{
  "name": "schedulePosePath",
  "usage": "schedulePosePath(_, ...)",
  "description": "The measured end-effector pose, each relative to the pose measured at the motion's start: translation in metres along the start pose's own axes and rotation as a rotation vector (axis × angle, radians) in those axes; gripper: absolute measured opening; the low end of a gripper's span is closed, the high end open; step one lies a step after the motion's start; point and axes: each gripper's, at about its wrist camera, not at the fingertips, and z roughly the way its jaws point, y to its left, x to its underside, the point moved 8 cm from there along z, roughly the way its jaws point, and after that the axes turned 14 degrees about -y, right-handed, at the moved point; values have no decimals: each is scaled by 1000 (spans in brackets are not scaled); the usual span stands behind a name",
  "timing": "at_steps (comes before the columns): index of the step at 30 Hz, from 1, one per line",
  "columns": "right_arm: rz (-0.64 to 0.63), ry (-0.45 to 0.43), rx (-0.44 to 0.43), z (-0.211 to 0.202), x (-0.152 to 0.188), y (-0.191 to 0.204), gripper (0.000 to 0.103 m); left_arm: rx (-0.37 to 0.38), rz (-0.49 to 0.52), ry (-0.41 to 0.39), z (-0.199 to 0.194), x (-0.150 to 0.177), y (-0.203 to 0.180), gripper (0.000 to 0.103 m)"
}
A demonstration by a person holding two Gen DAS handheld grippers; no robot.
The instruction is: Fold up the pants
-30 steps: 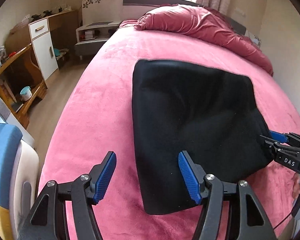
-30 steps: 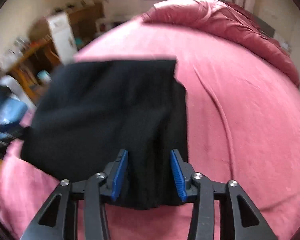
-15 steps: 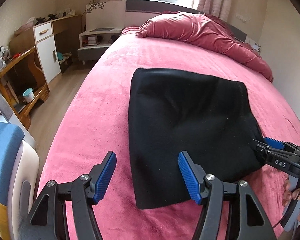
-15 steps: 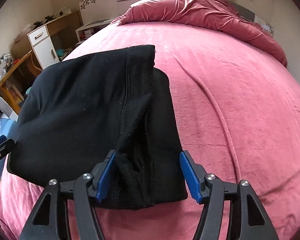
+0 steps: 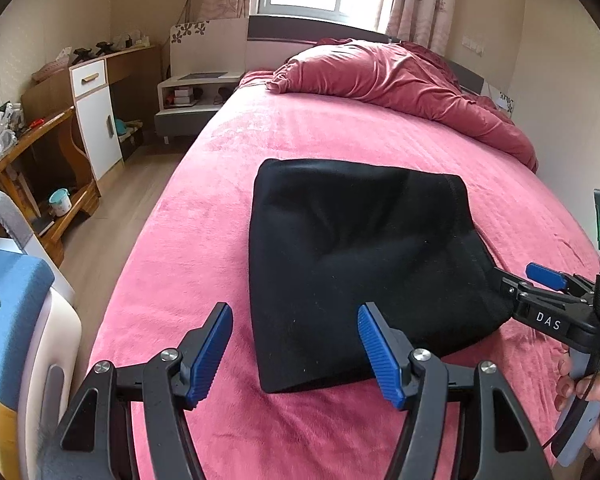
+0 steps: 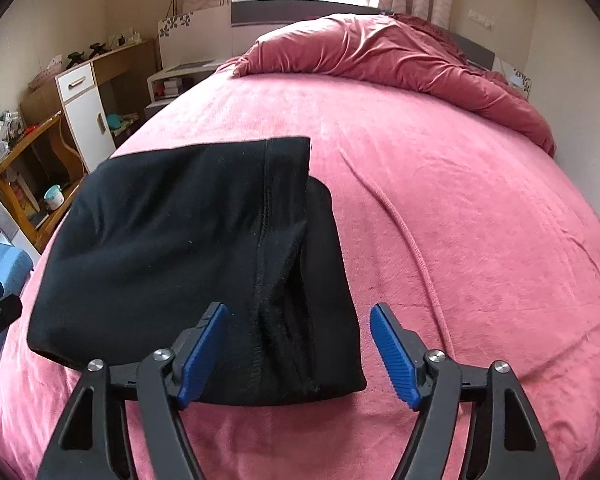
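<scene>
The black pants (image 5: 360, 260) lie folded into a thick rectangle on the pink bed (image 5: 340, 128). My left gripper (image 5: 294, 316) hovers open over their near left corner, and its blue pads touch no cloth. In the right wrist view the pants (image 6: 204, 240) show a seam and stacked layers along their right side. The jaws of my right gripper (image 6: 299, 312) are opening. The pants' near right edge sits between them in view, clear of both pads. From the left wrist view, the right gripper (image 5: 540, 284) comes in at the pants' right corner, held by a person's hand (image 5: 588, 400).
A bunched red duvet (image 5: 400, 80) lies at the head of the bed. A bedside shelf (image 5: 192, 100), a white cabinet (image 5: 96, 120) and a wooden desk (image 5: 28, 148) line the left wall. A blue and grey chair (image 5: 16, 320) stands close at the left.
The right gripper's jaws spread wide and let go of the pants' edge. Both grippers drew back and rose, so the pants look smaller and lie settled on the bed.
</scene>
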Motion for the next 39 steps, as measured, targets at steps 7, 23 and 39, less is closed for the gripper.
schedulePosePath(7,11,-42,2,-24,-7,16,80,-22,8,-26,-23,2,3,66)
schedulePosePath(23,33,-113,14,-93,33,53,88,-63,33,-50,-81,37,9,66)
schedulePosePath(39,18,-137,37,-117,46,55,88,-87,8,-79,-103,41,10,66)
